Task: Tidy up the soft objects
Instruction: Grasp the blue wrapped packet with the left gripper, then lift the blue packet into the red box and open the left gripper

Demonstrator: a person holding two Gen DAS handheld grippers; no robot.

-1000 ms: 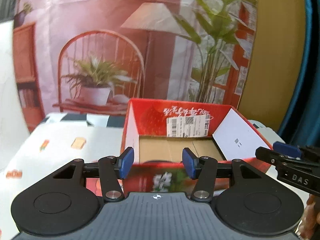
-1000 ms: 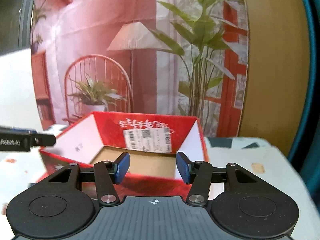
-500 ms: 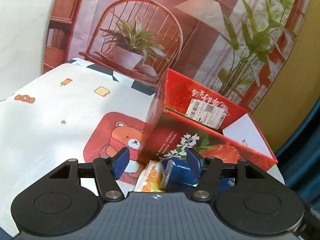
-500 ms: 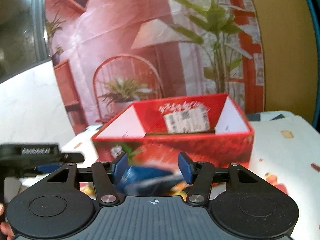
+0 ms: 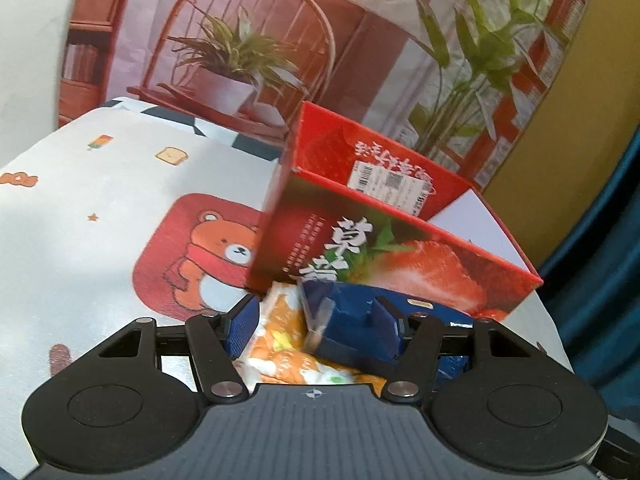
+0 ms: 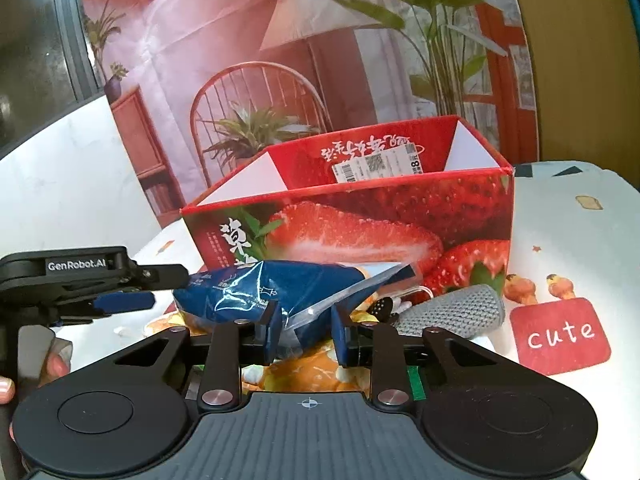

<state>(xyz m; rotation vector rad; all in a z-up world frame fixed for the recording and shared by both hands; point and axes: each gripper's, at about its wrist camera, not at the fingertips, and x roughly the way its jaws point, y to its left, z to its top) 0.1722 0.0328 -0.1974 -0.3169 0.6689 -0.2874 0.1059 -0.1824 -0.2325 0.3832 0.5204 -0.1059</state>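
A red strawberry-printed box stands open on the table, also in the right wrist view. In front of it lies a pile of soft packs: a dark blue pack on an orange and white pack, with a grey knitted roll to the right. My left gripper is open, its fingers on either side of the orange pack and the blue pack. My right gripper is open, its fingers around the blue pack's end. The left gripper also shows at the left of the right wrist view.
The tablecloth is white with a bear patch left of the box and a red "cute" patch at the right. A printed backdrop stands behind the table.
Both grippers have dropped from box-rim height down to the pile in front of the box. Their open fingers now straddle the packs.
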